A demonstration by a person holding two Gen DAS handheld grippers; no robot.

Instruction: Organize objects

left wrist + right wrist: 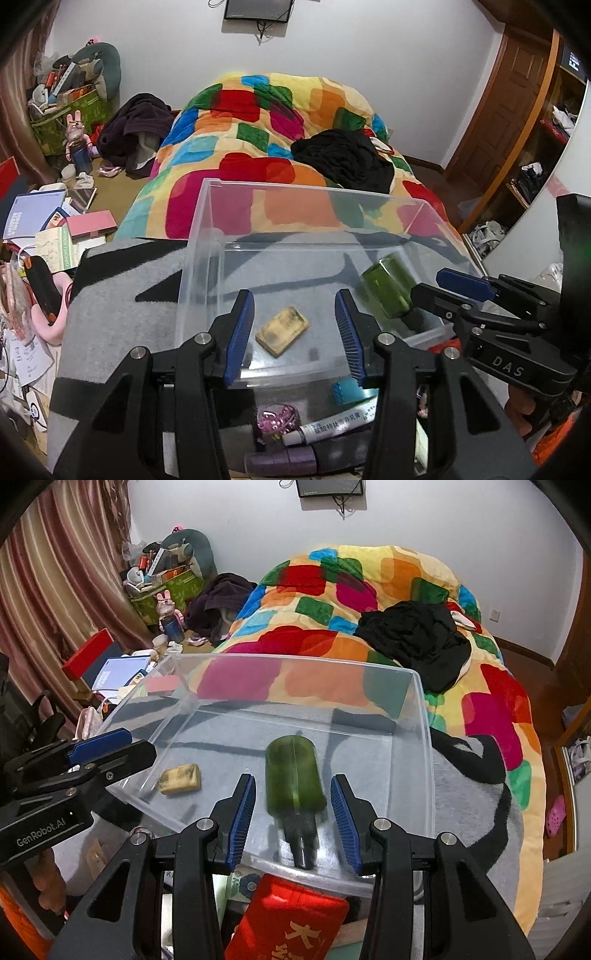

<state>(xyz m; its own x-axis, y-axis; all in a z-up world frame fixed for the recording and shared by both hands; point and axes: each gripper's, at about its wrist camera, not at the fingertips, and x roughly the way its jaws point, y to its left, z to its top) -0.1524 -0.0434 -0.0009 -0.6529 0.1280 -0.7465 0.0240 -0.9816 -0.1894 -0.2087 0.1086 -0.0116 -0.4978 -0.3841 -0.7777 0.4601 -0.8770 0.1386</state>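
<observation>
In the bin (421, 738) on the bed (480, 775), the bar (181, 778) lies left of the bottle (293, 779), apart. Before the bin sit a tube (325, 426) and seemingly other small items.

Even, soft indoor light — strong fisheye bending, dark vignetted corners, slight blur.

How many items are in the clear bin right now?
2. A yellowish bar lies on the floor of the clear bin toward its left; a green bottle lies toward its right, cap toward the camera.
</observation>
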